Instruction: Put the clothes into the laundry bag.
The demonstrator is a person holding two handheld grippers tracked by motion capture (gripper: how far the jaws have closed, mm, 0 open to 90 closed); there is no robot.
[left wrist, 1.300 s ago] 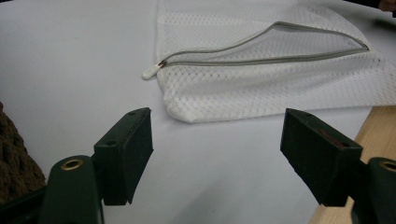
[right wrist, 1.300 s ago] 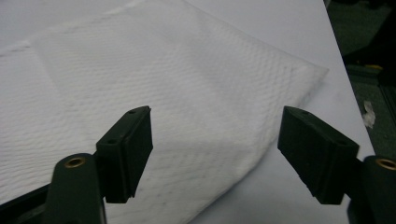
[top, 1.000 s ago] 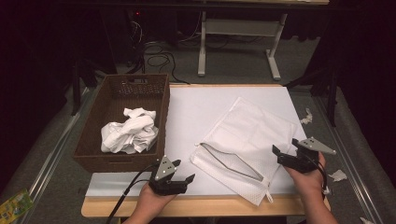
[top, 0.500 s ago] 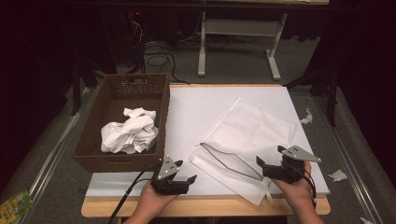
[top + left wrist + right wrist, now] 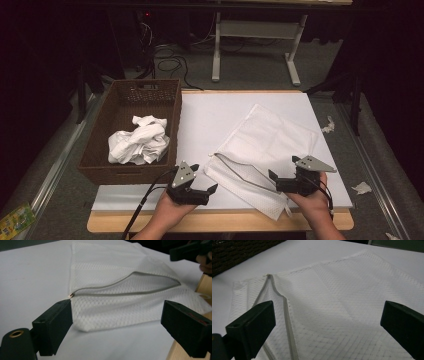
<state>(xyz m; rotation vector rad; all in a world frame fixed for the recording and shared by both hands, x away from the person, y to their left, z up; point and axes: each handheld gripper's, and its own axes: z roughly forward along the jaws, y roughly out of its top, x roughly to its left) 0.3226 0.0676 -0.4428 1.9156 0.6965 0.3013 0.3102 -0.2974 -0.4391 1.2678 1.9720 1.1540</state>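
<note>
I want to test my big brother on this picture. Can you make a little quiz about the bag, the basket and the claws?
1. True or false: the zipper of the mesh bag is open.
2. What lies in the brown basket? A) bottles B) crumpled white cloth C) shoes
3. Fill in: the left claw and the right claw are both ____, gripping nothing.

Key: 1 true; 2 B; 3 open.

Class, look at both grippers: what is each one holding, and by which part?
Nothing is held. The left gripper and right gripper both stand with jaws open, apart from the mesh bag.
</note>
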